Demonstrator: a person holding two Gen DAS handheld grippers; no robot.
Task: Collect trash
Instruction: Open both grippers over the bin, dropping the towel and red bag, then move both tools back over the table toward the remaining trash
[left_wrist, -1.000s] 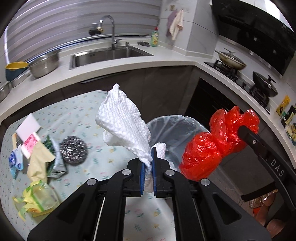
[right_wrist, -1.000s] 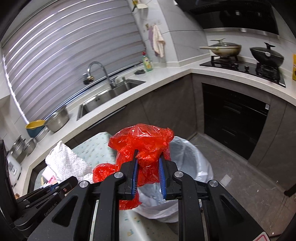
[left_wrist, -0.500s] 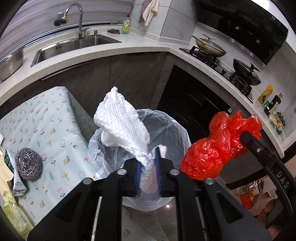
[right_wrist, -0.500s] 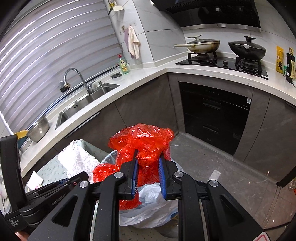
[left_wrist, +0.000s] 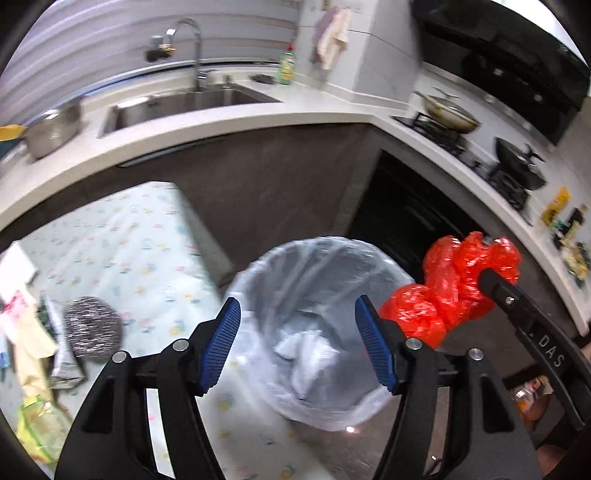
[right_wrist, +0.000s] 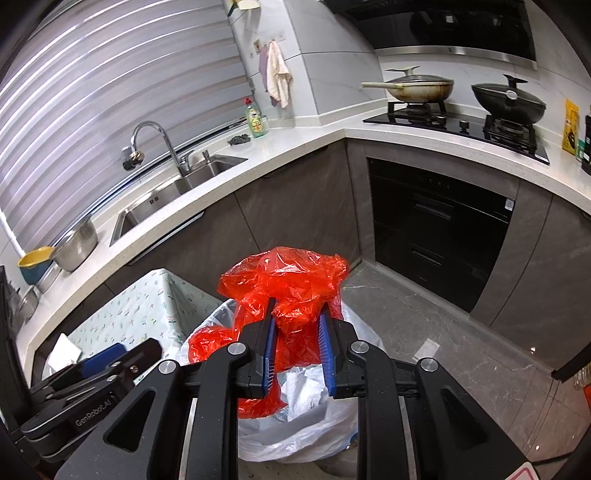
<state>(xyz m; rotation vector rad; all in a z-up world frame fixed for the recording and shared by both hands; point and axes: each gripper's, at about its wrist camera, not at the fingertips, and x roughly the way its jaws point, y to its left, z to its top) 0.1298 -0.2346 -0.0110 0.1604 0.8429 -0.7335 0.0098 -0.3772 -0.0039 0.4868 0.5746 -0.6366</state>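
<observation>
My left gripper (left_wrist: 297, 314) is open and empty above the trash bin (left_wrist: 258, 269), which is lined with a clear bag. A white paper towel (left_wrist: 306, 350) lies inside the bin. My right gripper (right_wrist: 297, 314) is shut on a crumpled red plastic bag (right_wrist: 291, 280) and holds it over the bin (right_wrist: 332, 435). The red bag (left_wrist: 454, 291) also shows at the right in the left wrist view. The left gripper shows at lower left in the right wrist view (right_wrist: 110, 360).
A table with a floral cloth (left_wrist: 122, 243) stands left of the bin. On it lie a steel scourer (left_wrist: 92, 328), wrappers (left_wrist: 33, 339) and a yellow-green packet (left_wrist: 40, 428). Behind are the sink (left_wrist: 184, 103), counter and stove with pans (right_wrist: 421, 88).
My left gripper has opened and let go of the white paper towel, which has dropped into the bin. The right gripper still holds the red bag and has shifted over the bin.
</observation>
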